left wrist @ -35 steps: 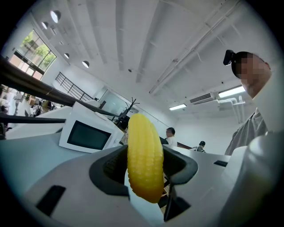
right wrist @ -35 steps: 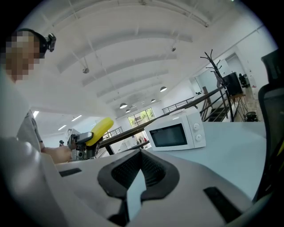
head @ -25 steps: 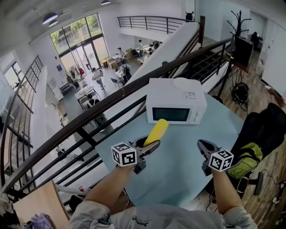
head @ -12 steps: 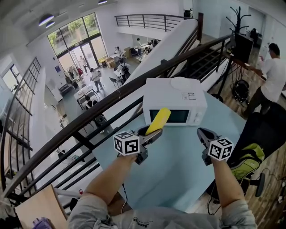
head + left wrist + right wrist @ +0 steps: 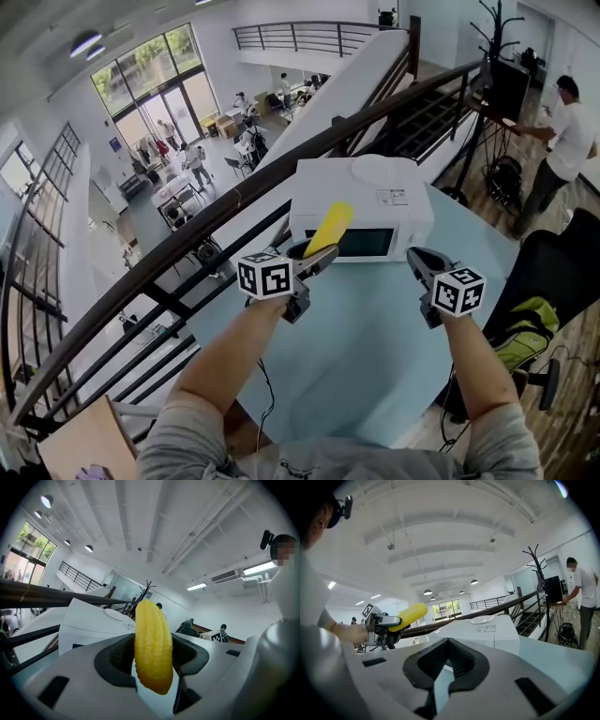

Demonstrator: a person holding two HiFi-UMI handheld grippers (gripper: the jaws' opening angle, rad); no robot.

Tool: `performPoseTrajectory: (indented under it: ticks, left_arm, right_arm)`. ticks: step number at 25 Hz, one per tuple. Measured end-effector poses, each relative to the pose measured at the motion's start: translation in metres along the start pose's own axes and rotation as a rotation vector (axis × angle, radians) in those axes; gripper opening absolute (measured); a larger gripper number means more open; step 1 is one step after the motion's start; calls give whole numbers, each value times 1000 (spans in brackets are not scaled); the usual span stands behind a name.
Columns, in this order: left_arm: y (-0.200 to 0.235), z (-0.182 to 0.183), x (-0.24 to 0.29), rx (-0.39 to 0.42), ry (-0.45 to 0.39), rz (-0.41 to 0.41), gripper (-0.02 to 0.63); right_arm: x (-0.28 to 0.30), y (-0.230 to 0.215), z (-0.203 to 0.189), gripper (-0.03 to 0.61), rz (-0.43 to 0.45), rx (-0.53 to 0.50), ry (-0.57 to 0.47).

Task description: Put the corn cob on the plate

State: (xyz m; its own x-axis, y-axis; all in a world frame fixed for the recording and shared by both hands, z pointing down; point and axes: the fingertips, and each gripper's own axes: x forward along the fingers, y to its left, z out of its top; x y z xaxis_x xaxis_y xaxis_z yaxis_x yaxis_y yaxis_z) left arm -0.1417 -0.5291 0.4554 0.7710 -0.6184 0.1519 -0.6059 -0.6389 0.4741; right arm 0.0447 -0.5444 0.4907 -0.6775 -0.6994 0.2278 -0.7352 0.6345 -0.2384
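A yellow corn cob (image 5: 328, 228) (image 5: 152, 648) sticks up and forward out of my left gripper (image 5: 314, 258) (image 5: 153, 660), which is shut on its lower half. It hangs in the air just in front of the white microwave (image 5: 361, 206) (image 5: 93, 625). A white plate (image 5: 380, 170) (image 5: 480, 619) lies on top of the microwave, beyond and to the right of the cob. My right gripper (image 5: 419, 262) (image 5: 446, 660) hovers over the light blue table (image 5: 375, 347), shut with nothing in it. The right gripper view shows the left gripper (image 5: 386, 623) with the cob (image 5: 407, 616).
A dark railing (image 5: 187, 244) runs along the table's far left edge, with a drop to a lower floor behind it. A black chair with a yellow-green bag (image 5: 525, 337) stands at the right. A person (image 5: 562, 141) stands at the far right near a coat rack (image 5: 492, 37).
Both grippers have moved forward toward the microwave, the left one still holding the cob. A person has come into view at the far right.
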Motion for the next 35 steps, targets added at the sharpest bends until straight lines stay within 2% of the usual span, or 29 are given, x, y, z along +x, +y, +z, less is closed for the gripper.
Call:
performPoseTrajectory:
  ticks: [16, 23, 27, 35]
  left_arm:
    - [63, 37, 93, 58, 103, 85, 224]
    - [96, 53, 146, 86, 166, 155, 223]
    - [110, 55, 179, 130, 224, 185, 224]
    - [145, 60, 226, 183, 292, 267, 224]
  right_arm:
    - [61, -36, 29, 15, 13, -136, 43]
    - [80, -72, 37, 15, -1, -128, 75]
    - [93, -95, 43, 15, -14, -111, 79]
    - [128, -118, 53, 15, -8, -106, 98]
